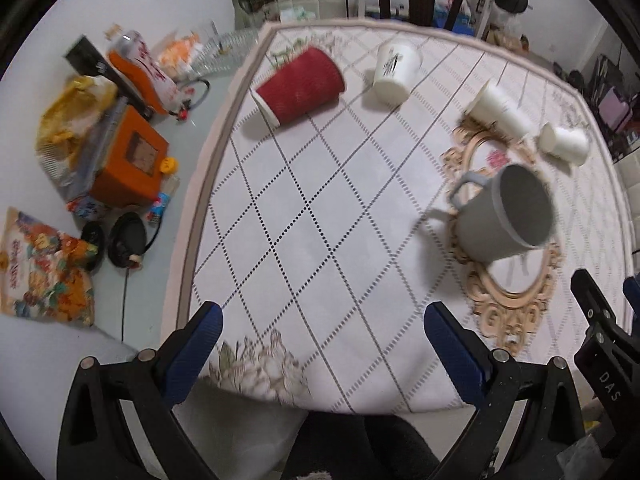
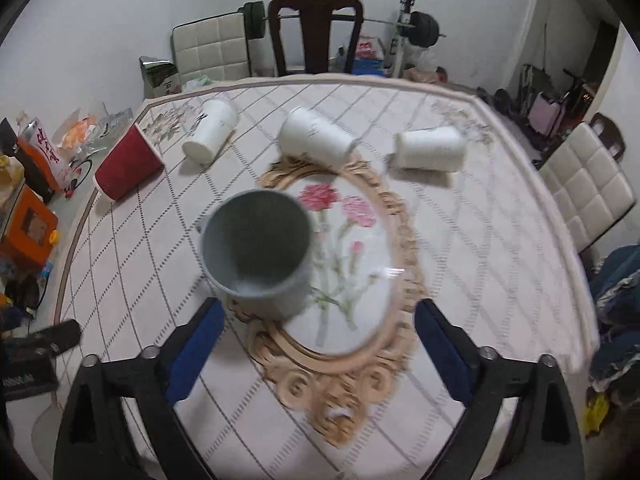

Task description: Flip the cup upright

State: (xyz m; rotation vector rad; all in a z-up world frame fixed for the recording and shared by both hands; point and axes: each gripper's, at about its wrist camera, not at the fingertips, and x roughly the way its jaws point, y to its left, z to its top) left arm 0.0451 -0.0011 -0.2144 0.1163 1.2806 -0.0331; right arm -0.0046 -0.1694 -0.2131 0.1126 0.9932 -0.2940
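A grey mug (image 1: pixel 500 216) with a handle stands upright on the ornate oval mat (image 1: pixel 516 304), mouth up; it also shows in the right wrist view (image 2: pixel 256 252). A red paper cup (image 1: pixel 300 86) (image 2: pixel 128 164) lies on its side at the far left of the table. Three white cups lie on their sides further back: one printed (image 1: pixel 396 70) (image 2: pixel 210 130), one at the mat's far edge (image 1: pixel 500 110) (image 2: pixel 316 138), one to the right (image 1: pixel 564 144) (image 2: pixel 432 148). My left gripper (image 1: pixel 322 332) is open and empty near the table's front edge. My right gripper (image 2: pixel 318 328) is open just in front of the mug.
The tablecloth (image 1: pixel 320 208) has a diamond pattern. Left of the table lie an orange box (image 1: pixel 128 168), snack bags (image 1: pixel 44 268), headphones (image 1: pixel 128 240) and glassware (image 1: pixel 224 52). A dark chair (image 2: pixel 316 32), a weight bar and white padded chairs (image 2: pixel 588 188) stand around the table.
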